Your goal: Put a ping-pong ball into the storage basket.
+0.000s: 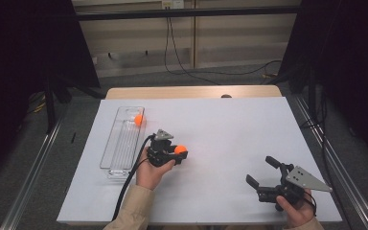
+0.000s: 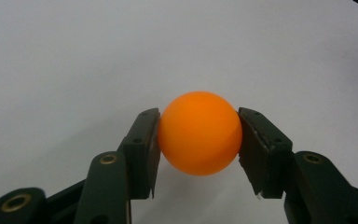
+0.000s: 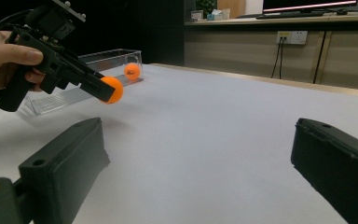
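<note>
Ball point(image 2: 199, 133) is sitting clamped between the left gripper's point(image 1: 178, 154) jaws; carrying it level toward the clear tray point(image 1: 122, 139) looks wise, while the right gripper's point(image 1: 264, 173) jaws are resting apart.

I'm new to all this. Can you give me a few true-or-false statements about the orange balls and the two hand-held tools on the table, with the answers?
1. The left gripper has its fingers pressed on an orange ball. True.
2. The right gripper also holds a ball. False: its fingers stand apart with nothing between them.
3. A second orange ball sits in the clear tray. True.
4. The held ball rests on the white table. False: in the right gripper view it hangs above the surface.
</note>
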Available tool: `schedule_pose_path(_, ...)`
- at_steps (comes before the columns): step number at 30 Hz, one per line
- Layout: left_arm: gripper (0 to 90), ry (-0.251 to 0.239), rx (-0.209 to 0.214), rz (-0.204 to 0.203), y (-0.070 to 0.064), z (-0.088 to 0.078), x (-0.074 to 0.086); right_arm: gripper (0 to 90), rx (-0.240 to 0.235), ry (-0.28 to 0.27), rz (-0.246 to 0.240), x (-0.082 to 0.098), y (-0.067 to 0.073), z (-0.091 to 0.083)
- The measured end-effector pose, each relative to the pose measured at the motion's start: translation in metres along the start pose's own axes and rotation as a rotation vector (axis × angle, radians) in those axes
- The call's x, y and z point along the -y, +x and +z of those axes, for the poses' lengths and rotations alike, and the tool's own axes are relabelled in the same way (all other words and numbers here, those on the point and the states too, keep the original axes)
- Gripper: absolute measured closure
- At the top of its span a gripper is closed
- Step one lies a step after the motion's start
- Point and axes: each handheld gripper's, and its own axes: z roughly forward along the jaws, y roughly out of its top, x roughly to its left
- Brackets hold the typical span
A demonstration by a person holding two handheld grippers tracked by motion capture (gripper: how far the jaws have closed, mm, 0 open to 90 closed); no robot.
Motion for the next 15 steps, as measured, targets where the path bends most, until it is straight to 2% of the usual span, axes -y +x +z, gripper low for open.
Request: schedule_pose_path(15, 50.7, -0.002, 0.002, -0.008, 0.0029, -0.0071, -0.0009, 2.3, -0.001, 0.001, -0.001, 0.0001, 0.0000, 0.0003)
